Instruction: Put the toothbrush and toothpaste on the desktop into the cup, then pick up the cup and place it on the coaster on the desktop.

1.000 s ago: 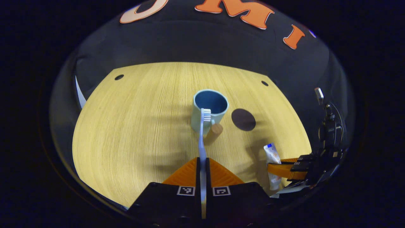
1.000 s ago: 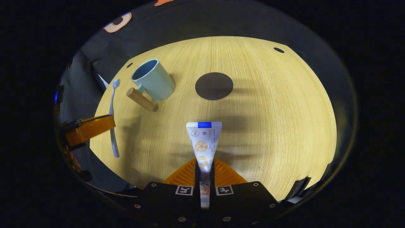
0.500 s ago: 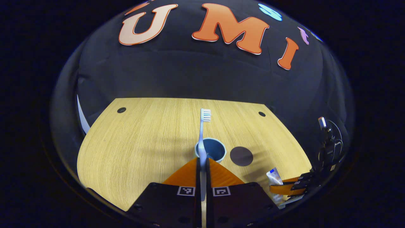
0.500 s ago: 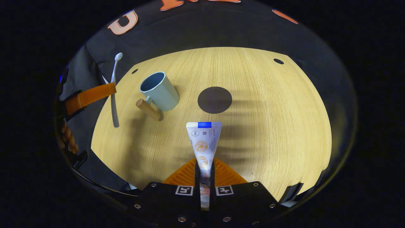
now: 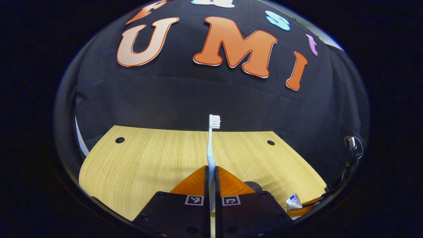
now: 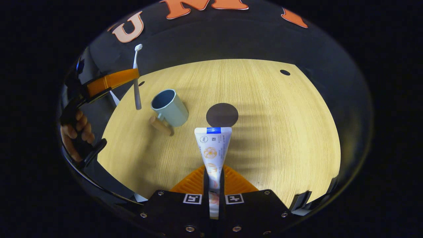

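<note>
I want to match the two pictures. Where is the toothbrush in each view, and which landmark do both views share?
Left gripper view: the toothbrush stands upright at centre, rising from that gripper's own closed jaws, bristles on top.
Right gripper view: it is at upper left, held upright above the table, left of the cup.
Shared landmark: the toothpaste, low right in the left gripper view.

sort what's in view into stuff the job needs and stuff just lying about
Needed for the job:
- toothbrush, clamped upright in the left tool
- toothpaste tube, clamped in the right tool
- blue cup with a wooden handle, empty on the desktop
- dark round coaster, bare, beside the cup

Just lying about:
- nothing loose that I can see
</note>
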{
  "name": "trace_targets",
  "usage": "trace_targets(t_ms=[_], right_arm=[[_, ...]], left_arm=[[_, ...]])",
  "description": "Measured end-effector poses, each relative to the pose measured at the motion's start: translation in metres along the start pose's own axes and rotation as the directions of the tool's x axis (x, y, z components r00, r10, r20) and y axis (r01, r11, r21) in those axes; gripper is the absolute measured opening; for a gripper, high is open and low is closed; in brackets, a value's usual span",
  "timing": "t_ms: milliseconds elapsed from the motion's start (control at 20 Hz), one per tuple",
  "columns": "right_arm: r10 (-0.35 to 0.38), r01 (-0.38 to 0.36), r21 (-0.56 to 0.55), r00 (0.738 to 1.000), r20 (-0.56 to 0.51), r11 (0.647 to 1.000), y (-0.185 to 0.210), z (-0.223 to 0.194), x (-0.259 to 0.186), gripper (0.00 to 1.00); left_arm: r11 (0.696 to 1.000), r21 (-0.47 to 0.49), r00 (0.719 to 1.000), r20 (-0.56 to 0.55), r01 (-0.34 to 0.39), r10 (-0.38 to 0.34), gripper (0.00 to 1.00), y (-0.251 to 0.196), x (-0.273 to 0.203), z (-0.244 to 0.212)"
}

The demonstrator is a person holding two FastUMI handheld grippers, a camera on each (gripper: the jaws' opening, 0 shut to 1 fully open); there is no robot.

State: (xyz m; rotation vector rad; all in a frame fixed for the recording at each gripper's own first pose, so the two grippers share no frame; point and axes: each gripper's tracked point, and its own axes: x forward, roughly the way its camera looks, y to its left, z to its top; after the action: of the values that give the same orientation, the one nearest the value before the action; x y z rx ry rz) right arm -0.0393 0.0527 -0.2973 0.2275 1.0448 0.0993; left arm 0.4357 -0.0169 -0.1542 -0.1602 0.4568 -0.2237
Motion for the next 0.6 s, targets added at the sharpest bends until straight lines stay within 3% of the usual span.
trace_targets(t_ms=[600], right_arm=[[-0.06,0.062,0.06,0.998,-0.026,0.996,-0.001,-0.003,-0.002,0.11]], left_arm=[[0.998,-0.02,0.998,0.009,0.066,-0.065,0.05,-0.013,0.033,-0.001]])
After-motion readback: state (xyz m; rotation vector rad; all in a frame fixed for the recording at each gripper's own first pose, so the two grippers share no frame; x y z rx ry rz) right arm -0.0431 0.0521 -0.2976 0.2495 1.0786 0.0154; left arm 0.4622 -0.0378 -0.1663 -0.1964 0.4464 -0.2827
